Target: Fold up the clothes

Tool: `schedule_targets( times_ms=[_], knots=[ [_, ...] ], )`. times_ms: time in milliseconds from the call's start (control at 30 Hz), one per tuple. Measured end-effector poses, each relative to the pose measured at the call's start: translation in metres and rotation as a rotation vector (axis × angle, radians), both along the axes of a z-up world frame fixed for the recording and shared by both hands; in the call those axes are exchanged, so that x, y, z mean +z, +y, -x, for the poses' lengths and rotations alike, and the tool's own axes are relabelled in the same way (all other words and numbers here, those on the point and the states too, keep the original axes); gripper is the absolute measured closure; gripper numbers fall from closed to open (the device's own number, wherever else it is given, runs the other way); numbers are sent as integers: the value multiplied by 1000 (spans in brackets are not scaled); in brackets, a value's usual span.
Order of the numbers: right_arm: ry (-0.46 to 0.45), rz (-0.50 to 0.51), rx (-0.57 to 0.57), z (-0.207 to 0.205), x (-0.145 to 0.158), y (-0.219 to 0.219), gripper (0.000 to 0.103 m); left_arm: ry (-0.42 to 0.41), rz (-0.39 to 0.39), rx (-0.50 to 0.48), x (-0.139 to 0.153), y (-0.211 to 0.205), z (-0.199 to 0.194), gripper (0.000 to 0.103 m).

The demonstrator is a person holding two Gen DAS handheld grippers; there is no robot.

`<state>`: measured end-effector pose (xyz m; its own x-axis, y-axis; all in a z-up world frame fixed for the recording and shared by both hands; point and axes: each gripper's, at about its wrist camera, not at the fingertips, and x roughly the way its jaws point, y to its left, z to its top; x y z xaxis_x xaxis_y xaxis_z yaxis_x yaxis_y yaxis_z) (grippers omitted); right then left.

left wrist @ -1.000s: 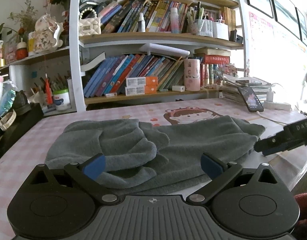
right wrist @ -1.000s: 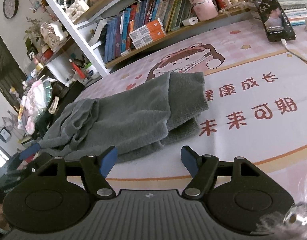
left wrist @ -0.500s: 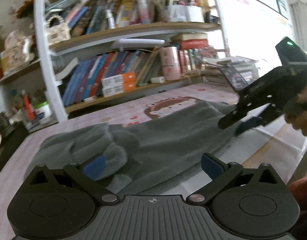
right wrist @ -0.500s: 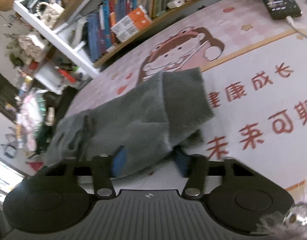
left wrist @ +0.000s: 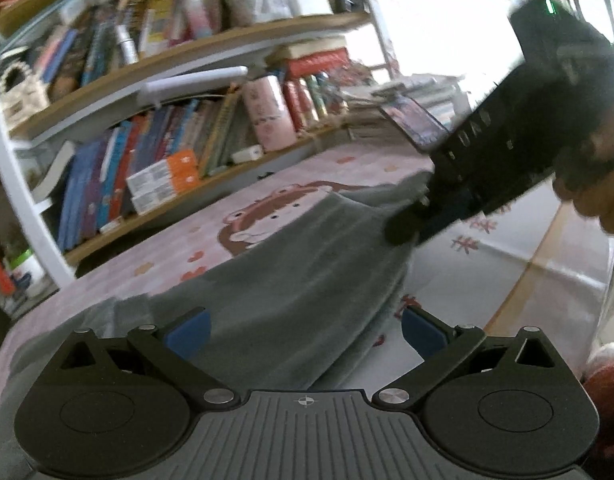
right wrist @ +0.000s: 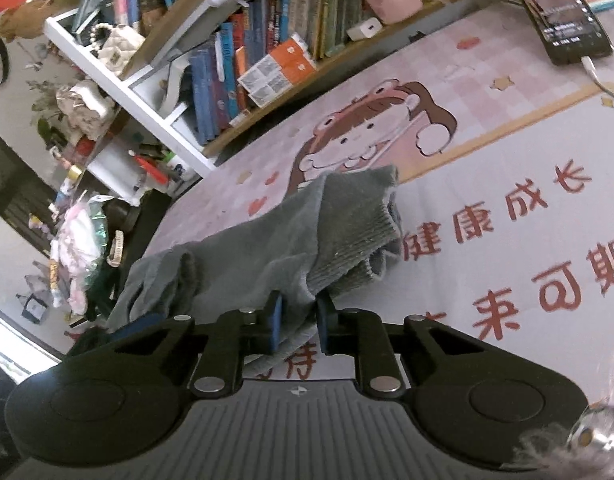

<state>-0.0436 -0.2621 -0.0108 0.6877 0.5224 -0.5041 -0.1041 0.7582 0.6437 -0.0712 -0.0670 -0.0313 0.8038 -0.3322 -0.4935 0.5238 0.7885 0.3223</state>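
The grey garment [right wrist: 307, 240] lay on the desk mat [right wrist: 507, 152], stretched from the cartoon girl [right wrist: 367, 140] printed on the mat towards the near edge, with its bunched end on the side away from the phone [right wrist: 563, 12]. The right gripper [right wrist: 299, 324] had come in low at the garment's near edge beside the girl, and its jaws were closing with a fold of ribbed cloth between them; the pads [right wrist: 273, 326] already looked pressed against the fabric. That low, shallow angle probably served to pinch only the hem layers, so the corner could be lifted and carried over the rest.

The left gripper [left wrist: 303, 330] hovered over the other part of the garment [left wrist: 291, 272], nearer than the girl, with its fingers [left wrist: 187, 330] wide apart and nothing between them; the cloth lay beneath. It seemed held ready for the matching edge, so both corners might rise together and the fold stay straight. In the left view the right gripper [left wrist: 407, 224] showed blurred at the cloth's end next to the girl. The bookshelf [right wrist: 267, 40] stood behind, well clear.
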Motion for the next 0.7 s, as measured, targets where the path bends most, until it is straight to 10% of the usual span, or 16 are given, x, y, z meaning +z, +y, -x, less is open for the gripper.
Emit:
schedule_targets(
  times_ms=[200, 333, 533, 700],
  knots=[
    [46, 19, 30, -7, -1, -9, 83, -15, -36, 6, -2, -13, -6, 1],
    [82, 67, 18, -11, -5, -22, 52, -14, -40, 12, 0, -17, -7, 1],
    [97, 60, 47, -30, -10, -26, 49, -3, -72, -9, -3, -31, -13, 1],
    [81, 4, 72, -42, -8, -29, 80, -1, -102, -23, -5, -42, -20, 5]
  ],
)
